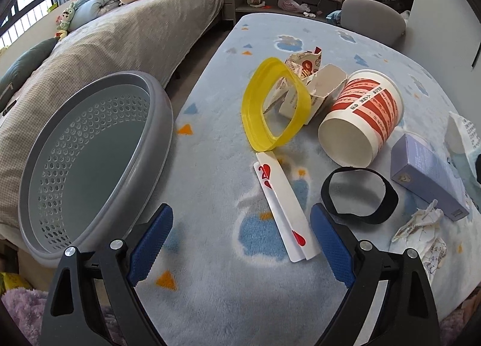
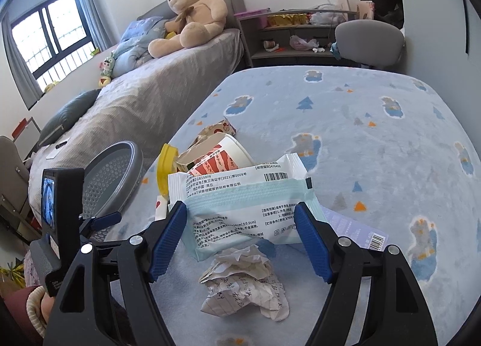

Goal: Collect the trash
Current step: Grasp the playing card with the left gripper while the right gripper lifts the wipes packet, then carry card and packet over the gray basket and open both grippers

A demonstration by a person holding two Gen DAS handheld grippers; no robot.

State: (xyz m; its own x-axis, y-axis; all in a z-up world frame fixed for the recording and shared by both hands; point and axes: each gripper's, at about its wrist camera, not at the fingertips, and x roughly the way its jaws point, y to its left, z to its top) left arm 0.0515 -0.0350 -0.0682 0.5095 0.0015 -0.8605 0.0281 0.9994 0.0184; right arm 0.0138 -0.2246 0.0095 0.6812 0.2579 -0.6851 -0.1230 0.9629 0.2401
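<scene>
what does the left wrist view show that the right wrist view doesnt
Only the left wrist view shows the black ring, the whole folded playing card and the left tool, open and empty.

Only the right wrist view shows the wet wipe pack between the open fingers of the right tool, the window, and the teddy bear's head.

Both show the grey basket, the yellow ring, the red striped paper cup, the crumpled paper, the purple box and the teddy bear on the bed.
</scene>
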